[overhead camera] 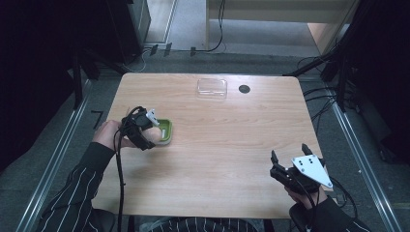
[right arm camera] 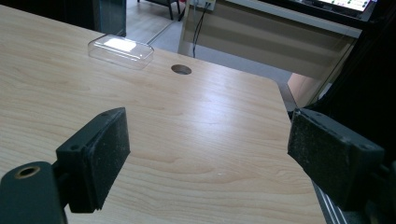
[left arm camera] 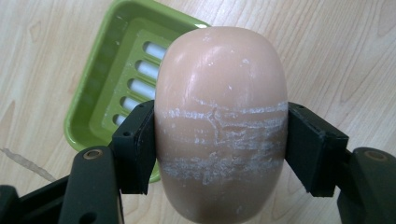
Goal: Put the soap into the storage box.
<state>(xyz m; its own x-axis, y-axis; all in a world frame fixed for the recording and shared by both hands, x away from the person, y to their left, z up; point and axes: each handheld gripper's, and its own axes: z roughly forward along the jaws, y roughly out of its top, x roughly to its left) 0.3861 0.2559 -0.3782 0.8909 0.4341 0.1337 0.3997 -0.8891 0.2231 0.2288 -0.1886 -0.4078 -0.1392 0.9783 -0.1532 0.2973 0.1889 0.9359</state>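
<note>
Two tongs: my left gripper (left arm camera: 219, 140) clamps the soap bar (left arm camera: 220, 121) above the near-left green soap dish (left arm camera: 88, 93), ready for lowering into it; my right gripper (right arm camera: 210, 163) waits with jaws apart.

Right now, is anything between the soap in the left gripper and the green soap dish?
Nothing visible. The left gripper holds the soap just above the green soap dish, whose slotted tray looks empty. The clear lid lies apart, at the table's far edge.

The soap (left arm camera: 219, 126) hides the dish's (left arm camera: 100, 93) 3 o'clock half, and the frame's bottom edge cuts the soap's lower end. From above, the left gripper (overhead camera: 145, 126) covers the dish's 9 o'clock side; the soap there is hidden.
</note>
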